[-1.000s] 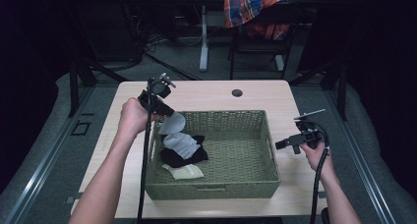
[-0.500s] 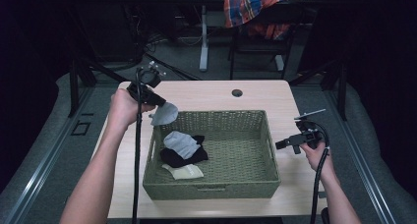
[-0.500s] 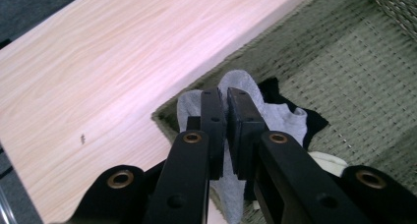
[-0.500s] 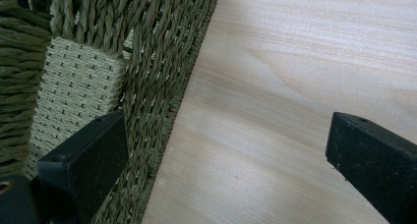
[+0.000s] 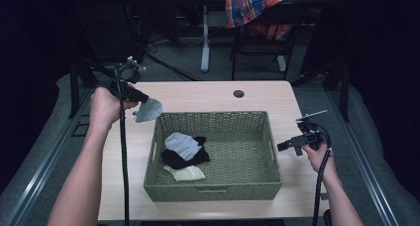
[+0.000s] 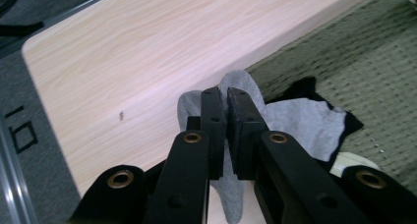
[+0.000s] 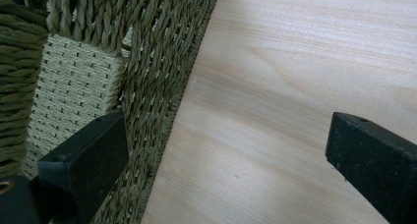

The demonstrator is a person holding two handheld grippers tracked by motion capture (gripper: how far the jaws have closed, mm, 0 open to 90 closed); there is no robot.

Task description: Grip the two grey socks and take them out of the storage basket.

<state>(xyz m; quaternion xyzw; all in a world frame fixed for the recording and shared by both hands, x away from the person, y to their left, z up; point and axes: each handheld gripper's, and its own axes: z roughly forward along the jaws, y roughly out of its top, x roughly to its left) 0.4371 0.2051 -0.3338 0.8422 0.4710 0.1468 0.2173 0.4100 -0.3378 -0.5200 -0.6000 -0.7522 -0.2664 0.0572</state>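
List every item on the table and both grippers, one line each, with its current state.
left gripper: shut on the grey sock, held over the table left of the basket.
grey sock: hanging from the jaws, outside the basket.
right gripper: open, beside the basket's right wall, holding nothing.
basket: upright on the table, holding three pieces.
light grey sock: lying on the black one.
black sock: crumpled on the basket floor.
cream sock: lying flat.

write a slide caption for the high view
Left gripper holds a grey sock beside the woven basket; right gripper waits open.
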